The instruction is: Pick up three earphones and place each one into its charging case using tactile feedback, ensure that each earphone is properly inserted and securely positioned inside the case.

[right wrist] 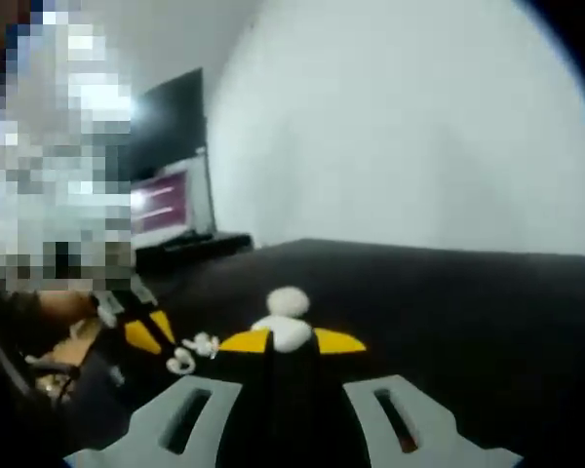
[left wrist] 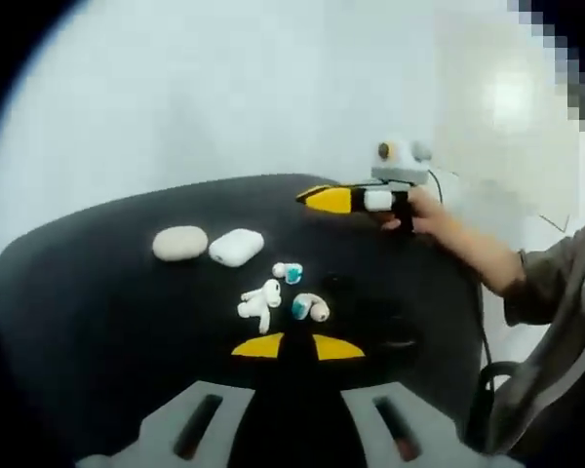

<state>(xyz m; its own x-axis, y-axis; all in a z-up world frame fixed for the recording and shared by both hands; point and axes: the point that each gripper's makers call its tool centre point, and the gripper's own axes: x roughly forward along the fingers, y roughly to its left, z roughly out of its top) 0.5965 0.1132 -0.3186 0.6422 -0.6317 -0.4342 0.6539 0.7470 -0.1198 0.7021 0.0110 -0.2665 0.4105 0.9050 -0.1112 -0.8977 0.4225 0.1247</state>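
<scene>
On the black table [left wrist: 127, 292] lie a beige charging case [left wrist: 180, 243] and a white charging case [left wrist: 236, 247], both closed and side by side. Nearer me are three loose earphones: a teal-tipped one [left wrist: 288, 273], a white one [left wrist: 261, 300] and a beige one with a teal tip [left wrist: 310, 308]. My left gripper [left wrist: 297, 347] hovers just short of them, its yellow-marked jaws slightly apart with nothing between them. My right gripper [left wrist: 307, 198] is held over the far side of the table. In the right gripper view, my right gripper [right wrist: 291, 343] points at the white case [right wrist: 291, 334] and the beige case [right wrist: 289, 299], and its jaws hold nothing.
A person's hand [left wrist: 429, 210] and grey sleeve [left wrist: 551, 283] hold the right gripper. White earphones [right wrist: 190, 353] and the left gripper [right wrist: 151, 331] lie to the left in the right gripper view. A lit monitor [right wrist: 166, 200] stands against the white wall [right wrist: 419, 127] beyond the table.
</scene>
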